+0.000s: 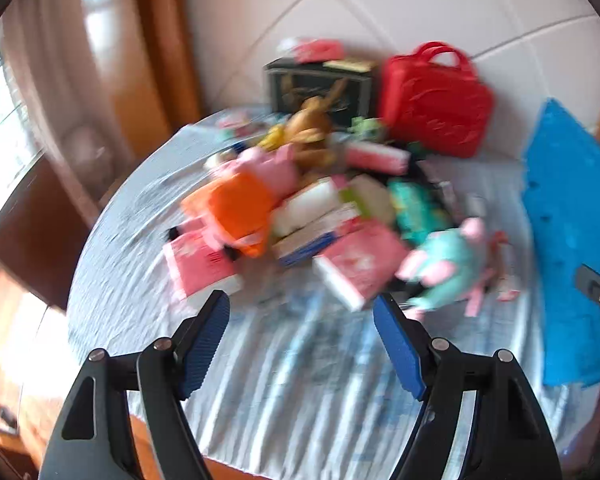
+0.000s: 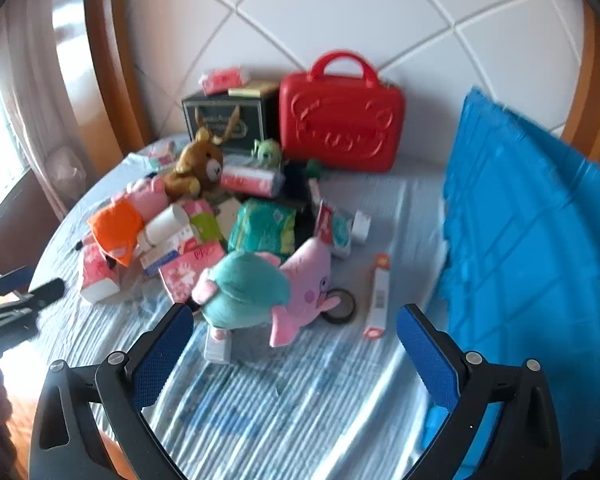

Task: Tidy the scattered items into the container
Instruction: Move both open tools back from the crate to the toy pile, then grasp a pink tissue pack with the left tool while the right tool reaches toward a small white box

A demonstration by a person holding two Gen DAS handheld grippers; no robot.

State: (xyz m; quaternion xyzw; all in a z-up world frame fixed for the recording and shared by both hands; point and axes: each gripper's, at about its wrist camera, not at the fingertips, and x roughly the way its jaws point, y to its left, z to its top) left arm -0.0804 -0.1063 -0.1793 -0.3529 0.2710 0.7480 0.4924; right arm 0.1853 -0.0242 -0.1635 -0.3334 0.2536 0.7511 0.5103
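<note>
While the pink and teal plush toy (image 2: 260, 292) is lying at the near edge of the heap, just ahead of your right gripper (image 2: 296, 340), you are holding that gripper with its fingers spread wide and nothing between them. The toy is sitting slightly left of the line through the gap, its long axis running roughly across the fingers, teal end left and pink end right. From your left gripper (image 1: 302, 332) the same toy (image 1: 448, 268) is lying off to the right and beyond the right finger, so your right hand is the nearer one, in my judgement. Your left fingers are standing about half open and are gripping nothing; a pink tissue pack (image 1: 360, 264) is lying just ahead of them.

Beside the toy, to its right, a black tape ring (image 2: 342, 306) and a slim white box (image 2: 380, 296) are lying on the striped cloth (image 2: 300, 408). Further right, the blue container (image 2: 532, 240) is standing well apart from the toy. Behind the toy the pile is spreading back to a brown bear (image 2: 198, 168) and, against the wall, a red case (image 2: 340, 120).
</note>
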